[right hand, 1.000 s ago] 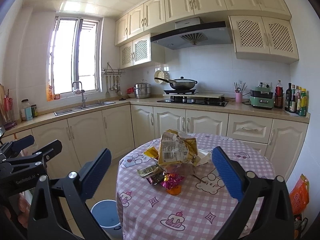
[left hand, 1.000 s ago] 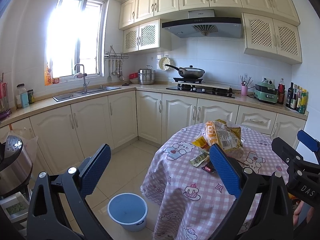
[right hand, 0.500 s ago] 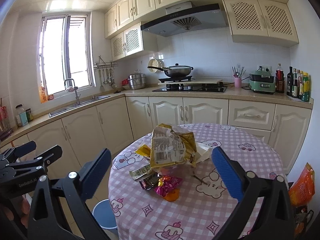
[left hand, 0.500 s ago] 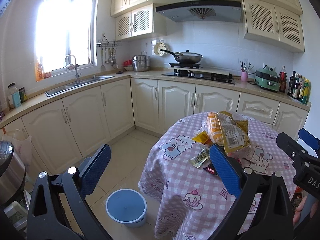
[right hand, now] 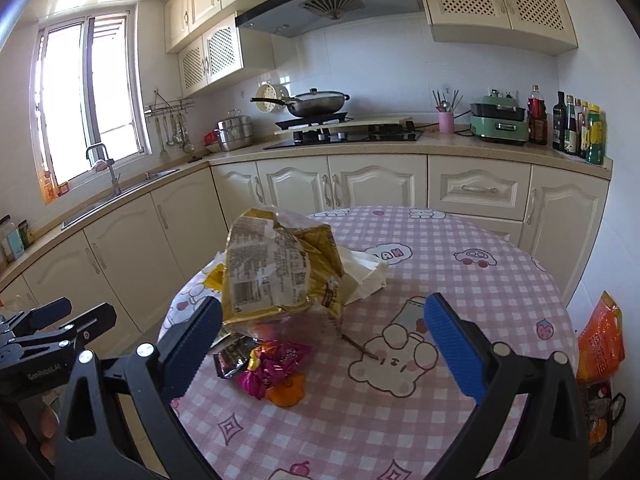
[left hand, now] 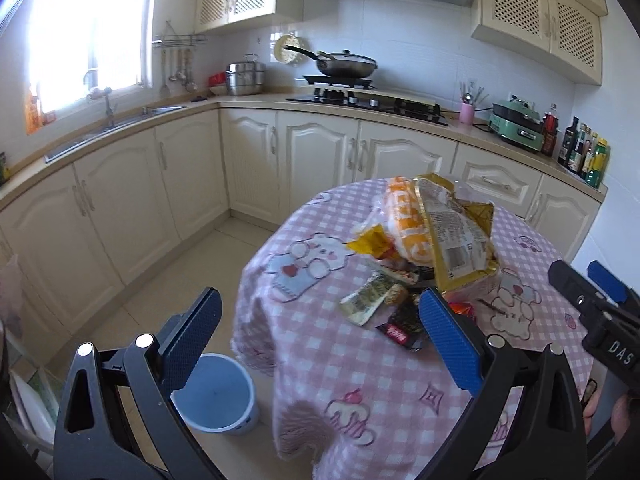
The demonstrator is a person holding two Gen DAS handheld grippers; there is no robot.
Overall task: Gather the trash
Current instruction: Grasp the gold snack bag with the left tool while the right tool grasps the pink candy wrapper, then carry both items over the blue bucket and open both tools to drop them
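1. Left tool (left hand: pixel 320 344) and right tool (right hand: pixel 322 344): ribbed blue pads spread wide, gripping nothing.
2. Crinkled gold foil bag (right hand: pixel 276 268) tops glossy wrappers (right hand: pixel 272 364) on the round desk (right hand: pixel 460 288), draped in pink gingham.
3. Round blue plastic bucket (left hand: pixel 216 396) stands on the floor beside it.

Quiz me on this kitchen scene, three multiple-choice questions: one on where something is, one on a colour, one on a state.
1. Where is the bucket?
A. on the table
B. on the floor beside the table
C. in the sink

2. What colour is the cup holding utensils on the counter?
A. pink
B. black
C. yellow

3. How is the right gripper?
A. shut on a wrapper
B. open, holding nothing
C. shut, holding nothing

Answers: 1 B, it stands on the tiles at the tablecloth's edge. 2 A, it is plainly pink. 3 B, its fingers stand wide apart, holding nothing.
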